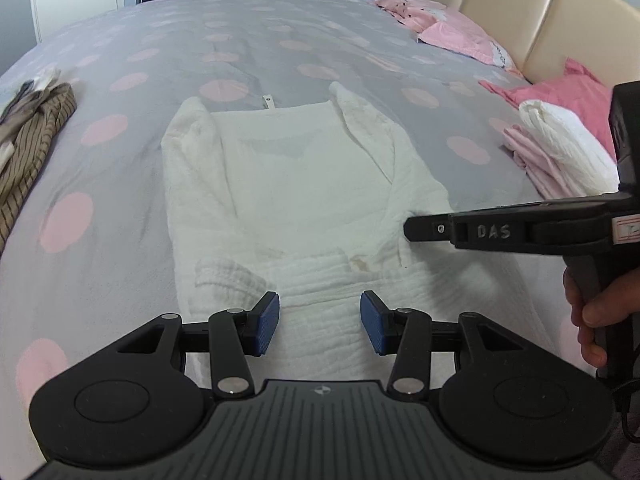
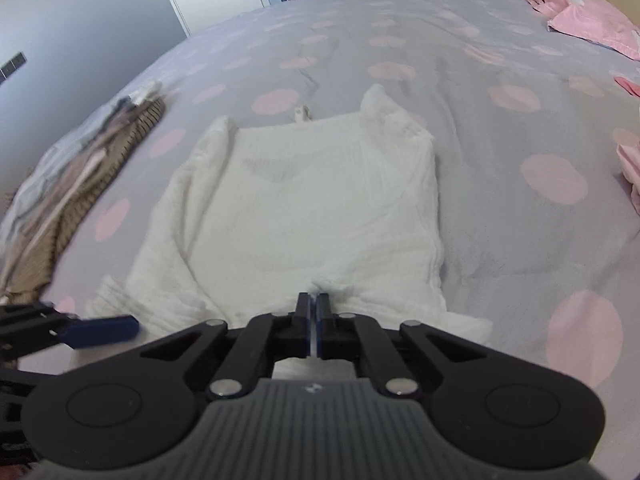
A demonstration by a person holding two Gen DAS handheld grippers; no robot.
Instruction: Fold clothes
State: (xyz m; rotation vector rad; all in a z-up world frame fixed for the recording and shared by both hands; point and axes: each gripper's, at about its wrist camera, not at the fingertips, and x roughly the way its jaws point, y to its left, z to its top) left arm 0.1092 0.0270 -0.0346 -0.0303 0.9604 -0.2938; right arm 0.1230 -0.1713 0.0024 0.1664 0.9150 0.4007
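Garment: a white crinkled-cotton top lies spread flat on the bed, its side panels or sleeves already turned in over the middle, a small label poking out at the far edge and the ribbed hem band nearest the cameras.
Where it sits: middle of the grey duvet with pink dots, well apart from the other laundry.
How it should handle: judged soft, light and limp; it will sag between two hold points and the folded-in panels may slide open if it is lifted fast. The crinkle weave looks grippy, not slippery.
Where to take hold: the near hem, one pinch toward each corner, catching all layers so the folded edges travel together.
Right gripper: fingers pressed together at the near hem area; in the right wrist view the cloth puckers at their tips, so it looks to be pinching a bit of the fabric.
Left gripper: blue pads spread apart, hovering over the hem band with nothing between them.
Hand: a hand grips the right tool's handle.
Surroundings: brown striped garment on the left, folded white and pink pile on the right, pink pillows by the cream headboard.
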